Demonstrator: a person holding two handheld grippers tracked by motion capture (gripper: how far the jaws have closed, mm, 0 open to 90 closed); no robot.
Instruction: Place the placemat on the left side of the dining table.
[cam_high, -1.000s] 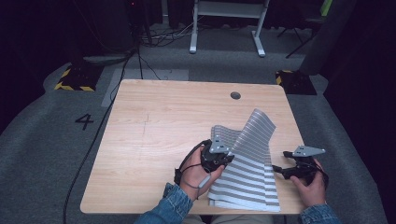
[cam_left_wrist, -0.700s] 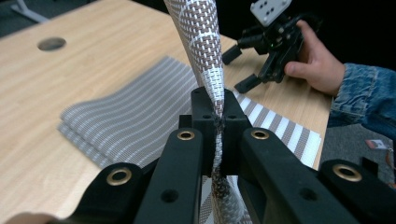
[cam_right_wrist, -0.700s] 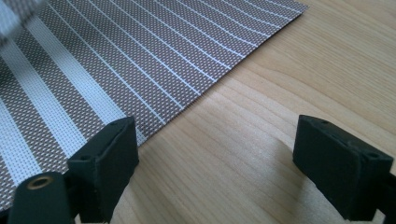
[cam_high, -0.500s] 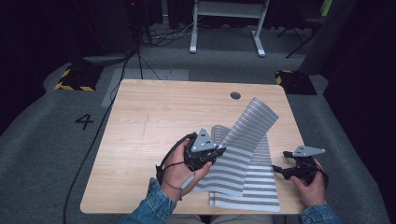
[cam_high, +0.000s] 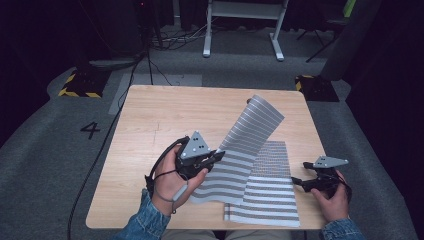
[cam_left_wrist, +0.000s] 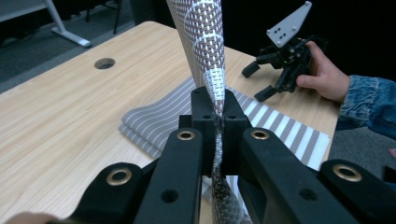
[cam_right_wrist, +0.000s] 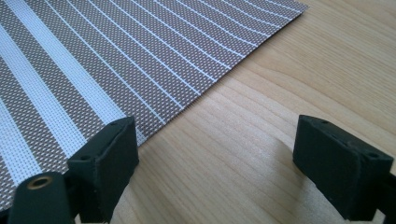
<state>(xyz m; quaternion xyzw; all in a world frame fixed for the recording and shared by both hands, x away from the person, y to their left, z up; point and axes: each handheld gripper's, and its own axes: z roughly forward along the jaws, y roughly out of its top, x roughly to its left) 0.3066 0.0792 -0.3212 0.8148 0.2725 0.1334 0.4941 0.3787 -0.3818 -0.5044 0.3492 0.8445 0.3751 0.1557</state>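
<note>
Woven striped mat | clamped in left tool | on table

bare wood between the open right gripper jaws; striped mat edge beside one jaw; raised mat flap beyond the left gripper.

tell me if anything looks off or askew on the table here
The striped mat is not lying flat: the left gripper is shut on one edge and holds that part up, twisted, while the rest lies on the table. The right gripper rests open beside it.
</note>
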